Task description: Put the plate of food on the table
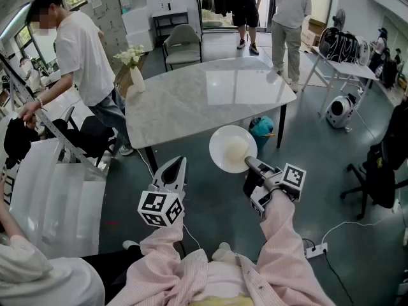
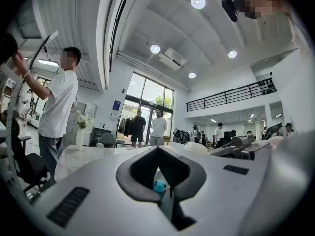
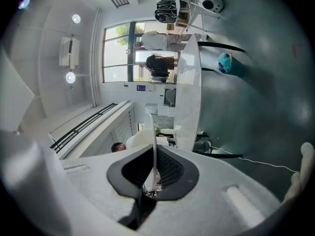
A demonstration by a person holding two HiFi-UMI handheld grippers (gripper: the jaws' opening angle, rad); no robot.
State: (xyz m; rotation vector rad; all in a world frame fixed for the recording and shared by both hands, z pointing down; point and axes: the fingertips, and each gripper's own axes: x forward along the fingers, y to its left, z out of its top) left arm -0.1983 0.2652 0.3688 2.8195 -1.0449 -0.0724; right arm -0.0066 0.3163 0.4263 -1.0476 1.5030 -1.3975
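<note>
A round white plate [image 1: 231, 148], smooth and glossy with a pale cream patch at its centre, is held in the air by its near rim, face up, just short of the near edge of the table [image 1: 204, 94]. The rim is clamped between the dark ribbed pads of the right gripper [image 1: 250, 164]. In the right gripper view the plate [image 3: 153, 141] is seen edge-on as a thin white line that runs straight out from the right gripper [image 3: 153, 168]. Being round, it has no long axis, and its body reaches away from the grip toward the tabletop.

The left gripper [image 1: 178, 163] is held beside it, well apart from the plate. Its jaws are drawn together on nothing, and only a teal bin [image 2: 159, 185] shows through the slit in the left gripper view. Both tools are carried on pink striped sleeves [image 1: 280, 247].

The tabletop is a polished white marble slab with rounded corners on dark legs. Most of its surface is bare and reflects the windows. A white vase of flowers [image 1: 136, 75] stands at its far left corner. The teal bin [image 1: 261, 127] sits on the dark floor under the near right edge, just beside the plate. A grey chair [image 1: 182, 43] is set at the far side, where two people stand. A person in a white T-shirt [image 1: 83, 56] is seen at the left.
</note>
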